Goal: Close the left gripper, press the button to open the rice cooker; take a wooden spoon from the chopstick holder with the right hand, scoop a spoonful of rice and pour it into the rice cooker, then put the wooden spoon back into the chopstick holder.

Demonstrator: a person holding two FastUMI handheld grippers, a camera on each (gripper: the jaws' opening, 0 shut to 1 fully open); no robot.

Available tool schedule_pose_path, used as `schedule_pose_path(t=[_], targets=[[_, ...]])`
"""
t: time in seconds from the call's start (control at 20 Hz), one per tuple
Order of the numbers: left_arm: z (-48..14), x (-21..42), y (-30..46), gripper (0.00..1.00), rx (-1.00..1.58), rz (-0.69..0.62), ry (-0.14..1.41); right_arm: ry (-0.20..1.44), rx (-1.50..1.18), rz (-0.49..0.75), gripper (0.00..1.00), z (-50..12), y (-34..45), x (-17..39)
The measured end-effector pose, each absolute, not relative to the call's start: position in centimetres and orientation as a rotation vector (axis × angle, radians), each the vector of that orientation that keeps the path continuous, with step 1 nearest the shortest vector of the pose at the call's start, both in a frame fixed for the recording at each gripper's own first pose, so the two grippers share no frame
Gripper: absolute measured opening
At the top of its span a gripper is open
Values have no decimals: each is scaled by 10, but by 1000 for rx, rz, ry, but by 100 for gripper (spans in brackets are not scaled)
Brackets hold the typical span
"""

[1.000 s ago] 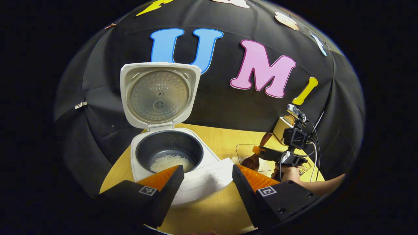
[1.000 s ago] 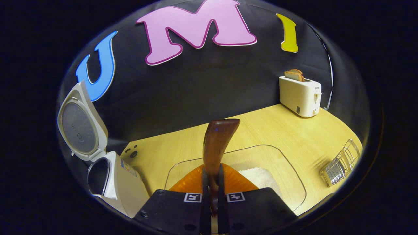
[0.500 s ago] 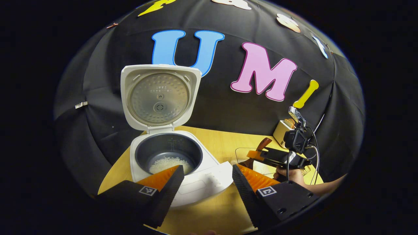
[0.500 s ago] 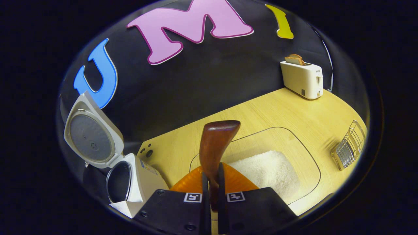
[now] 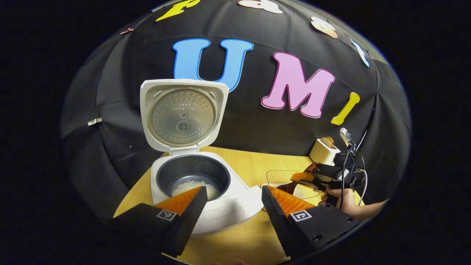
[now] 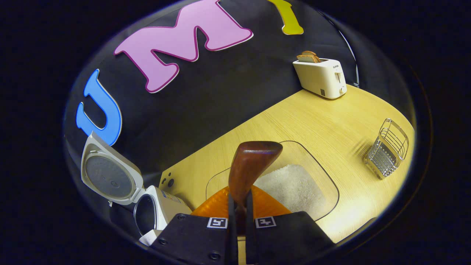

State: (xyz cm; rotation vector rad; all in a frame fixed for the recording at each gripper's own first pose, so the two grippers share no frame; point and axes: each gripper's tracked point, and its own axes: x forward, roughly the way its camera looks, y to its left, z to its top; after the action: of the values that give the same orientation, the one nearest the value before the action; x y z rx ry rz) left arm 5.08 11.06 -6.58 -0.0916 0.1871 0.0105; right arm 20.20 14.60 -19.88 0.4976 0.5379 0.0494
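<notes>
My left gripper hangs parted before the rice cooker, whose raised lid blocks the back while its pot mouth is unobstructed from above. Between cooker and clear rice tray runs bare table; the wire chopstick holder and toaster stand well apart

left tongs: black bodies, square markers, screws | right tongs: same, black cables
</notes>
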Motion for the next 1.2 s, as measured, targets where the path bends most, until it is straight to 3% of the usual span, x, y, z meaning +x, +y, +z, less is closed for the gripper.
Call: schedule_pose_path(t=[0.2, 0.25, 0.6, 1.2], targets=[[-60, 45, 115, 92, -84, 24, 174, 502, 531, 50, 13, -175, 137, 207], [-56, 44, 115, 96, -87, 27, 167, 486, 529, 52, 12, -165, 134, 208], [-44, 39, 119, 96, -88, 45, 128, 394, 527, 81, 12, -100, 124, 214], [-40, 6, 148, 96, -132, 109, 93, 328, 486, 306, 12, -12, 217, 198]])
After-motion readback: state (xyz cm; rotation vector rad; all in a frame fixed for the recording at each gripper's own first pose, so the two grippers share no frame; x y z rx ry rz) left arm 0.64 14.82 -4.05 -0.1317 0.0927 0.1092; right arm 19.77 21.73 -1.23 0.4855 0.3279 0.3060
